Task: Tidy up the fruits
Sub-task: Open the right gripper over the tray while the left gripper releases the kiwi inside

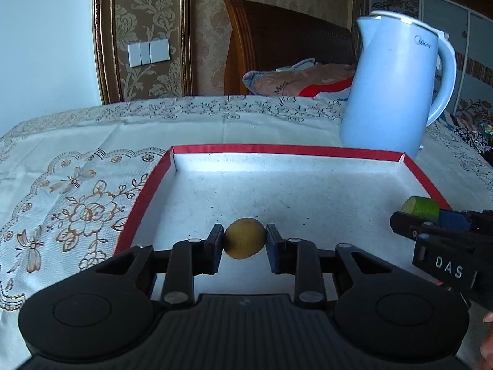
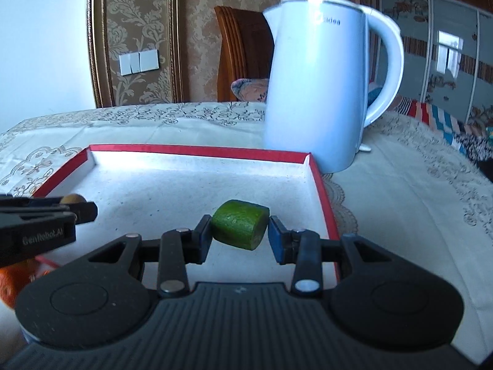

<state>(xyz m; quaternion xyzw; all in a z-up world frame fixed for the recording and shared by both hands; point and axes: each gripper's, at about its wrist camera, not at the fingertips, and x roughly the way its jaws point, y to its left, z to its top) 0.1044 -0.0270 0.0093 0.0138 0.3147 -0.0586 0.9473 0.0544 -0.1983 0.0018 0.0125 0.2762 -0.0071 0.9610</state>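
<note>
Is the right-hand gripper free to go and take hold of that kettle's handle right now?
Probably not yet. The right gripper already holds a green fruit chunk over the red-edged tray. The path to the kettle looks clear, but the gripper would need to drop the chunk first.

We see a small, round, brownish-yellow fruit (image 1: 244, 238), like a kiwi, raised over the near middle of the red-rimmed tray (image 1: 141, 197). To its right, over the tray's near right part, a green cucumber-like piece (image 2: 239, 224) with cut flat ends lies tilted on its side.
</note>
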